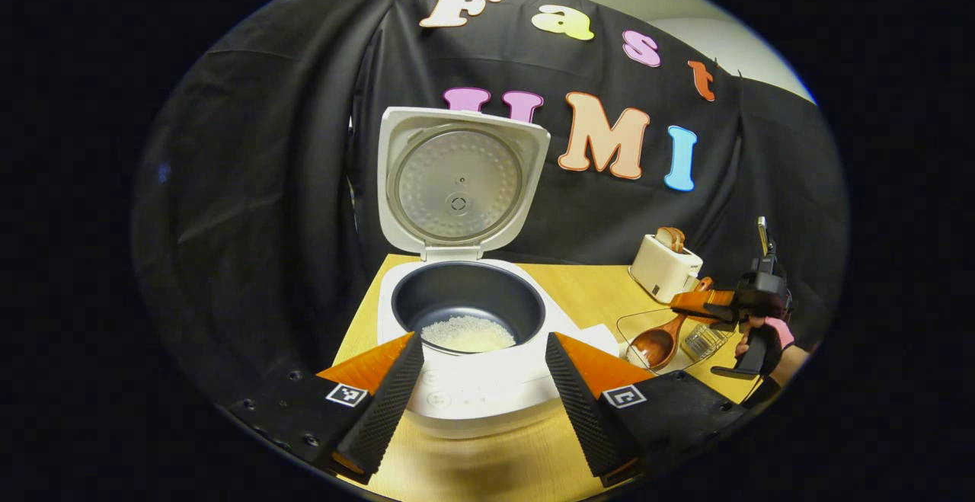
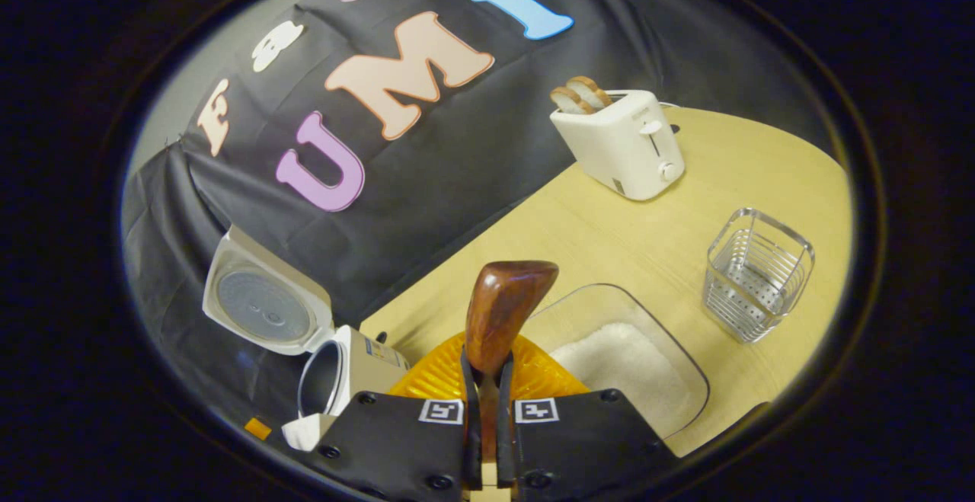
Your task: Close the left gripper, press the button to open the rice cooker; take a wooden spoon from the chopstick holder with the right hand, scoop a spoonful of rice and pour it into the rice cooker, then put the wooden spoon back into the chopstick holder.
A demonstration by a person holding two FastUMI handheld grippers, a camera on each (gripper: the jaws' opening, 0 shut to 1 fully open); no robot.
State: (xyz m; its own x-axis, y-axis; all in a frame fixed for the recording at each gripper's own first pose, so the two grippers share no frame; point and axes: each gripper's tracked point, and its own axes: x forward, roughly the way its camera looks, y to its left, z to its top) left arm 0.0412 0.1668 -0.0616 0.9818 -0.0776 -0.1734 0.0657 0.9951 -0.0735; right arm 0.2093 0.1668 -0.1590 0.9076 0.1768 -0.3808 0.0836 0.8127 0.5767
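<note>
The white rice cooker (image 1: 465, 365) stands in front of me with its lid (image 1: 457, 182) raised; a little rice (image 1: 468, 333) lies in its dark pot. My left gripper (image 1: 481, 391) is open, its fingers either side of the cooker's front. My right gripper (image 2: 487, 380) is shut on the handle of the wooden spoon (image 2: 503, 315), whose empty bowl points forward. From the left gripper view, the right gripper (image 1: 704, 305) holds the spoon (image 1: 659, 342) over the clear rice dish (image 1: 644, 327). That dish (image 2: 685, 357) holds white rice (image 2: 624, 361). The wire chopstick holder (image 2: 754, 273) stands on the table.
A white toaster (image 2: 621, 144) with bread slices stands at the back of the wooden table (image 2: 632, 235). The cooker (image 2: 335, 372) stands tilted at the lower left of the right gripper view. A hand (image 1: 765, 330) holds the right gripper.
</note>
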